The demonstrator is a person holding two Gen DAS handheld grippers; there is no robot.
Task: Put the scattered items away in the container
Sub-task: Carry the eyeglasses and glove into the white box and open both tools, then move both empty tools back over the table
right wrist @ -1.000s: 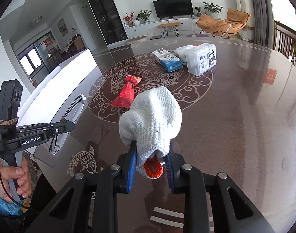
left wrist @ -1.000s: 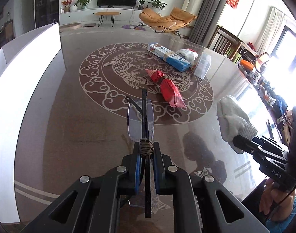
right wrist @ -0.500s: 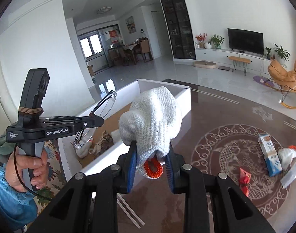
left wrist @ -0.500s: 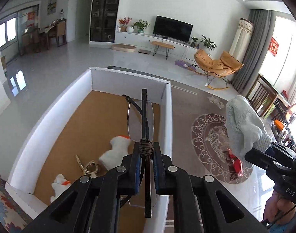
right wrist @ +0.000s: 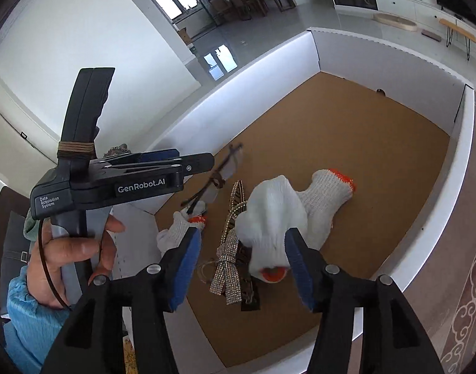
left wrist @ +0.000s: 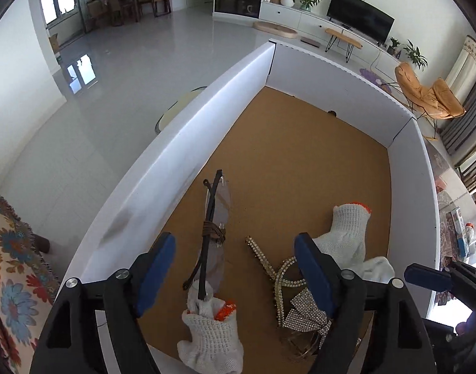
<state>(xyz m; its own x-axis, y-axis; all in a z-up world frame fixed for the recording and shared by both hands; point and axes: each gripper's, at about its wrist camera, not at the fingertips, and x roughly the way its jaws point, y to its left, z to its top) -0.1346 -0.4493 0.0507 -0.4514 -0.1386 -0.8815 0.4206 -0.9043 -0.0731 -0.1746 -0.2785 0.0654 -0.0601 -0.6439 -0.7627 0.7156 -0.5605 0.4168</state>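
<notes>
Both tools are spread apart above the white box (left wrist: 188, 143): the left tool (left wrist: 234, 268) has the glasses (left wrist: 217, 215) lying between its blue pads on the cork floor, touching neither, and the right tool (right wrist: 244, 258) frames a white glove (right wrist: 272, 215) that looks free of its pads. Near them lie two more gloves (left wrist: 347, 233) (left wrist: 211, 336) and a rhinestone strap (right wrist: 230, 249). The far half of the cork floor is bare, walls ring it, and grey tiled floor (left wrist: 91, 99) lies beyond.
</notes>
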